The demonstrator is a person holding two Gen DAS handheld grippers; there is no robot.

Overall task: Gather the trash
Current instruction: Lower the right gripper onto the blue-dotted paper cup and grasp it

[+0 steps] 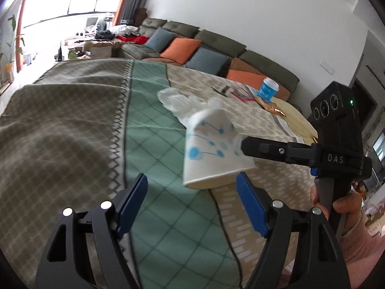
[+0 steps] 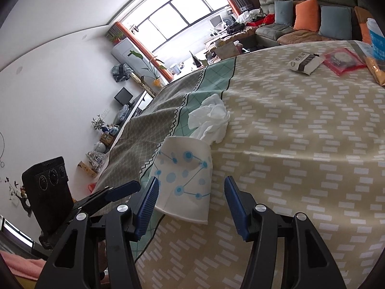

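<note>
Left wrist view: the left tool hovers with its blue pads spread wide and nothing between them, above a table draped in a patterned cloth. Just ahead, a white paper cup with blue dot prints lies tipped on its side, and the right tool reaches in from the right, its tip against the cup. In the right wrist view that tool's fingers stand apart on either side of the cup's base, not yet pressing it. A crumpled white tissue lies touching the cup's far end. Farther across the table rest a small packet, a red wrapper and a blue-labelled container. A sofa with cushions lines the wall beyond.
</note>
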